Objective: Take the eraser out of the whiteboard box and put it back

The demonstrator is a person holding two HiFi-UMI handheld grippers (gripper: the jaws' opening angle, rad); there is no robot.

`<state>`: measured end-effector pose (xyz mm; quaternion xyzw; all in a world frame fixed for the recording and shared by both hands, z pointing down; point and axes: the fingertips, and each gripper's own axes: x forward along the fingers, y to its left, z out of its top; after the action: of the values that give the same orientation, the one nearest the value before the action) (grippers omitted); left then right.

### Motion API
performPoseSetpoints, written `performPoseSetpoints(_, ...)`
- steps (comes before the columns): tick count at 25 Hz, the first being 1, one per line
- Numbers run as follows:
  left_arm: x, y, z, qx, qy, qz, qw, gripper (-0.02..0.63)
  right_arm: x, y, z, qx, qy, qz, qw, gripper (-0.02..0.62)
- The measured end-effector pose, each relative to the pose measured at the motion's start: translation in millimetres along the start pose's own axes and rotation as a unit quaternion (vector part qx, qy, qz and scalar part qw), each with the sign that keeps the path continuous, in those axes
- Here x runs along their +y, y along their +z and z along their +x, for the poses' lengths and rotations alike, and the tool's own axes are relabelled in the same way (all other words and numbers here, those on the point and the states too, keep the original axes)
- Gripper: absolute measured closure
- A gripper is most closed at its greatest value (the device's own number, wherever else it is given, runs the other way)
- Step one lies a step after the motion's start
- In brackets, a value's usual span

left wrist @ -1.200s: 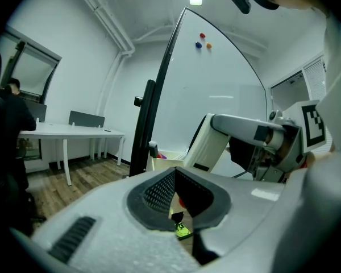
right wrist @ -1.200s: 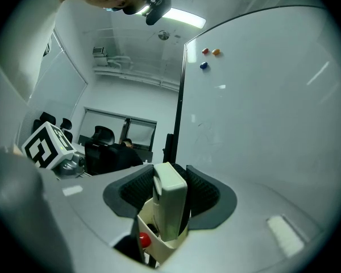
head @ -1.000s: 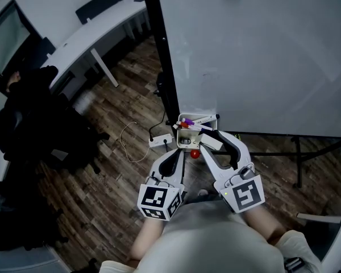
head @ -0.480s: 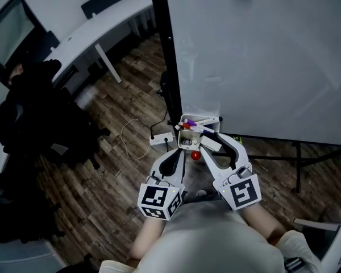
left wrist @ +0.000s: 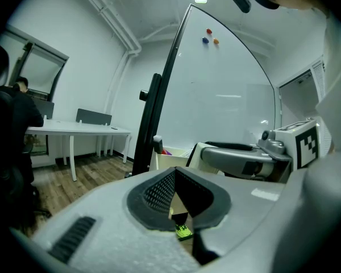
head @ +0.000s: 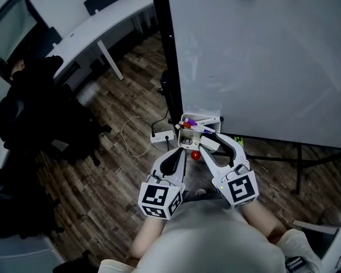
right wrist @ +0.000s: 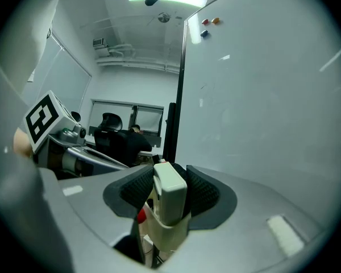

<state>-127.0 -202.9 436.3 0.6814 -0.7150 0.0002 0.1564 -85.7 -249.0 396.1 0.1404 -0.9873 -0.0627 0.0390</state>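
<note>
Right gripper: clenched on the eraser, a pale block standing upright between the ribbed pads, gripped on its two broad sides. In the head view this gripper sits at centre frame, with the eraser just right of and partly over the whiteboard box. We cannot tell whether the eraser touches the box rim.

Left gripper: jaw tips drawn together, nothing between them. Its tip lies just below the box; contact with the box cannot be confirmed.

The box is a small white open-topped holder at the lower left corner of the whiteboard. Markers rest across its top, and a red round object shows just beneath it, above the wooden floor.

Assessment: we judge the removal complete, since the eraser is in the gripper, not seated in the box. Left to do: lower it in, release, withdraw.
</note>
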Motion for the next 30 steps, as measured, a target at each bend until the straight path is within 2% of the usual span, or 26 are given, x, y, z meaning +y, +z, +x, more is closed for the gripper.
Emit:
performPoseSetpoints(6, 0, -5, 0, 0.004, 0.004, -0.003, 1.0000, 0.606, 0, -16, 2, 0.031, 0.004, 0.026, 0.999, 0.406)
performPoseSetpoints(13, -1, -5, -1, 0.005, 0.006, -0.003, 1.0000, 0.606, 1, -25, 5, 0.048, 0.007, 0.033, 0.998, 0.402)
performPoseSetpoints(30, -4, -5, -3, 0.003, -0.002, -0.002, 1.0000, 0.606, 2, -27, 3, 0.048, -0.003, 0.026, 0.998, 0.367)
